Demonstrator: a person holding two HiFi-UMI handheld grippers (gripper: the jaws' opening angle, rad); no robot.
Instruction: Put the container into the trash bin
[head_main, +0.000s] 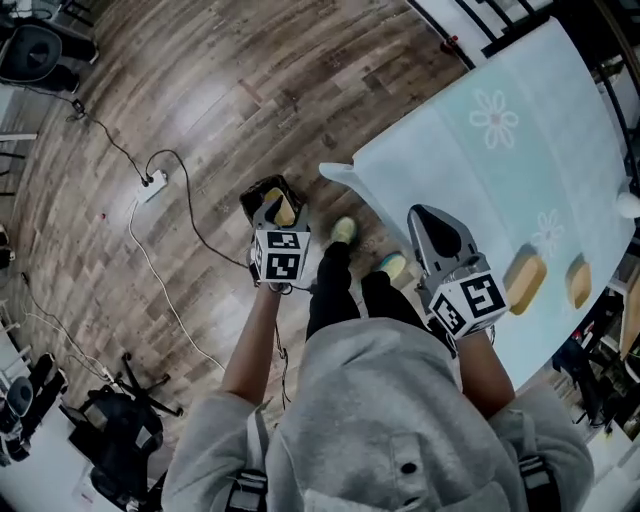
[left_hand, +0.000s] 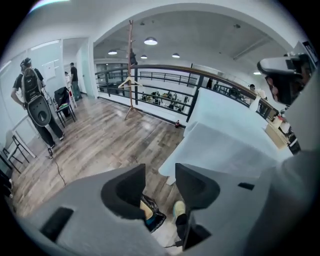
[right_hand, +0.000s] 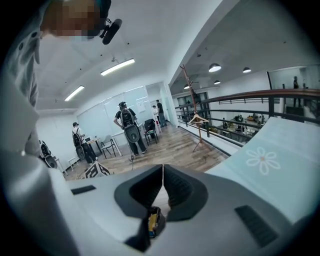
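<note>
A small trash bin (head_main: 262, 195) lined with a black bag stands on the wood floor by the table's corner. A yellowish container (head_main: 285, 210) lies inside it. My left gripper (head_main: 272, 222) hangs just above the bin, its jaws open and empty. In the left gripper view the left gripper (left_hand: 160, 182) is spread wide, and the bin (left_hand: 156, 216) with the container (left_hand: 146, 209) shows below it. My right gripper (head_main: 428, 218) is shut and empty over the table's edge. In the right gripper view the right gripper (right_hand: 163, 176) has its jaws touching, with the bin (right_hand: 154, 221) beneath.
A table with a pale flowered cloth (head_main: 500, 180) fills the right side, with two tan blocks (head_main: 525, 282) (head_main: 579, 282) on it. My feet (head_main: 344, 230) stand beside the bin. A power strip (head_main: 152, 186) with cables and a chair base (head_main: 130, 400) lie at the left. People (right_hand: 131, 127) stand far off.
</note>
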